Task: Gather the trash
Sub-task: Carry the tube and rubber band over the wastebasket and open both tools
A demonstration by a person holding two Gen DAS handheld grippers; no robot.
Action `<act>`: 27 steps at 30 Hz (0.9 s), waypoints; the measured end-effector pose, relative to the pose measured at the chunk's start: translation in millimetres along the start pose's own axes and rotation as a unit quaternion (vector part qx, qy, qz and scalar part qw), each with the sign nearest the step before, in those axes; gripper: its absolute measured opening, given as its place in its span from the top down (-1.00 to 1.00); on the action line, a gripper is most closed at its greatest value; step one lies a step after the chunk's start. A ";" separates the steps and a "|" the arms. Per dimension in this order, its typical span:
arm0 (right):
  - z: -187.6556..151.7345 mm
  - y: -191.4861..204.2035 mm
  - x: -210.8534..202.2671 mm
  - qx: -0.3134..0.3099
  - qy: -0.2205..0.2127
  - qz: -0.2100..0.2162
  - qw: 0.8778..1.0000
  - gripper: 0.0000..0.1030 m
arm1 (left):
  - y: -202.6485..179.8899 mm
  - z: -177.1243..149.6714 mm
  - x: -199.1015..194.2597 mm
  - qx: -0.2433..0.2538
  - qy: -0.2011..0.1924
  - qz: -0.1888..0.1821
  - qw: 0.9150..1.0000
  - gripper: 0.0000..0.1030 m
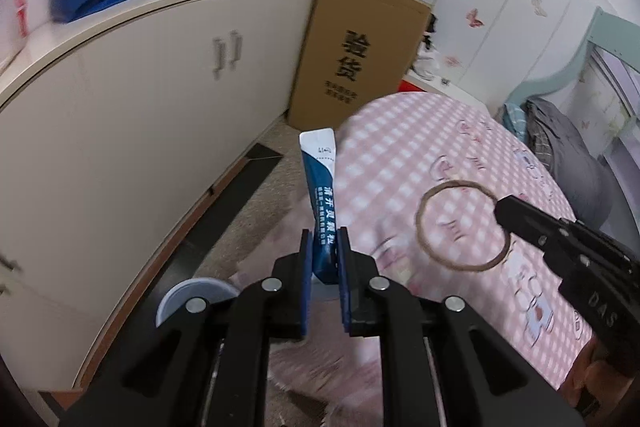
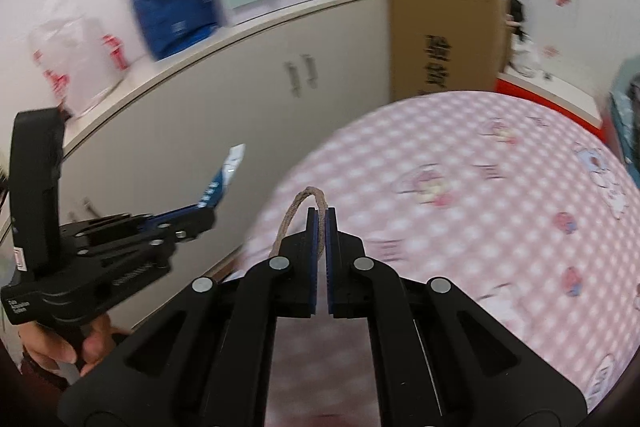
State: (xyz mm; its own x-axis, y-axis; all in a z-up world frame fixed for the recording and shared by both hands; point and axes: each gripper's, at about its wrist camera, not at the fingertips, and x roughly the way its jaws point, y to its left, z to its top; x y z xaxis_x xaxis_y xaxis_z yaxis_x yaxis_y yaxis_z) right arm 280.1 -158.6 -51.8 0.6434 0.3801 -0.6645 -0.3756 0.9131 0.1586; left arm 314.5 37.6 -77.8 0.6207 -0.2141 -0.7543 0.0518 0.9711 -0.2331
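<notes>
**Both Items Secured; Carry to the Bin in Progress**

With both pieces of trash lifted clear of the bed [image 1: 460,155], the step in hand is judged to be the carry to a bin. The left gripper [image 1: 325,247] is clamped on the lower end of a blue and white sachet [image 1: 322,195], which stands upright above the pads, its white top free. The right gripper [image 2: 321,227] is closed on a brown hair band [image 1: 460,223]; seen from the left wrist, the band hangs as an open loop off the fingertips, over the pink checked bedspread at the right.

A pale round rim [image 1: 192,297], partly hidden behind the left gripper at the near left, on the floor beside the bed, may be the bin; this cannot be confirmed from either view. A white cabinet [image 1: 160,99] runs along the far left, with a cardboard box [image 1: 360,55] standing at its end.

Recommendations for the carry:
- Hold both grips firm until each item is over the receptacle. The band is pinched at one point only and would slip with little warning.
- Keep the two grippers apart. They sit near each other, and the loop could snag on the sachet or on the other gripper's fingers.
- Release one item at a time, from low over the opening. The sachet is light and flat and may drift sideways if dropped from height.
- Confirm the receptacle's position before lowering, as it is mostly hidden.
</notes>
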 end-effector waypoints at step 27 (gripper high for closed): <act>-76.2 162.4 135.4 -0.048 0.101 0.032 0.993 0.93 | 176.7 -92.5 54.3 -0.130 0.145 0.077 0.978 0.75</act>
State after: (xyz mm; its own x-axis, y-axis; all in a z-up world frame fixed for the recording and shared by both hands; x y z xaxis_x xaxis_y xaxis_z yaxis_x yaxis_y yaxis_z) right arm 255.4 29.9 -171.7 0.4727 0.3908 -0.7898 -0.4794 0.8661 0.1417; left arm 285.0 187.8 -216.8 0.3553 -0.1256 -0.9263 -0.2482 0.9427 -0.2230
